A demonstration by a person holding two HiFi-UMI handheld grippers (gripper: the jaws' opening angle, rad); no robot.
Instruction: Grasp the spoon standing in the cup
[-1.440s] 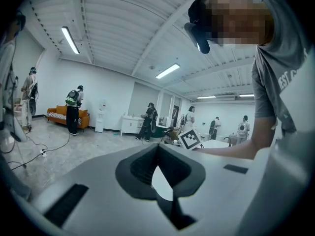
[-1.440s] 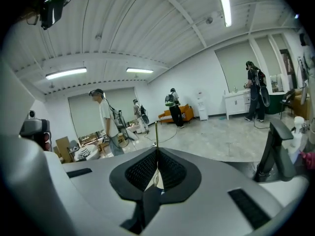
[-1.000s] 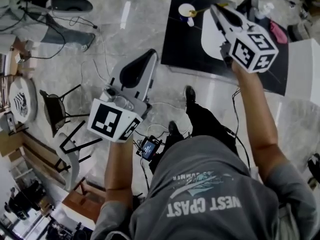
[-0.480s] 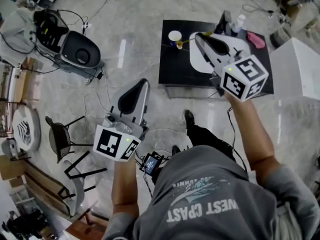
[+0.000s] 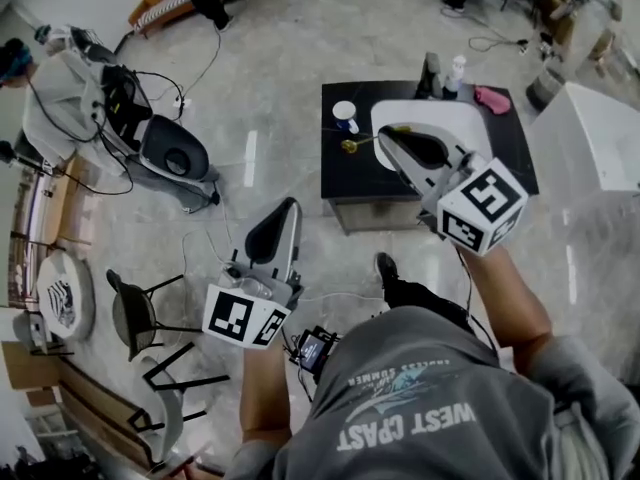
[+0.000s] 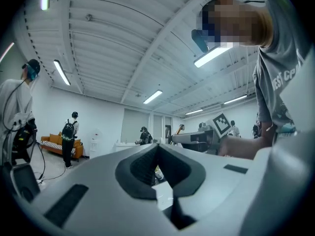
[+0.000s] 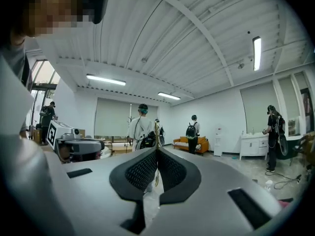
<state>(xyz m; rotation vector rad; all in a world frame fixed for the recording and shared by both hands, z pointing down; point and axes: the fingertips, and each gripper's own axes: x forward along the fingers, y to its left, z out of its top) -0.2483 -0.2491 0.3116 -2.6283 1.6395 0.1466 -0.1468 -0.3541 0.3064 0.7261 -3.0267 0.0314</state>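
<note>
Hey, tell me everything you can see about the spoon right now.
It's a slim, gold-coloured spoon, metallic-looking, with a small oval bowl and a thin straight handle. The right hand-held gripper is shut on the handle, one pad on each side. It's outside the white cup, bowl end sticking out sideways past the jaw tips, over the black table. Nothing else appears to touch it.

Right gripper (image 5: 384,135) has lifted the spoon (image 5: 357,145) clear of the cup (image 5: 345,115).

My head camera looks steeply down from high up. Both claw cameras face level across the hall, apparently sharing the orange sofa (image 6: 51,144).
</note>
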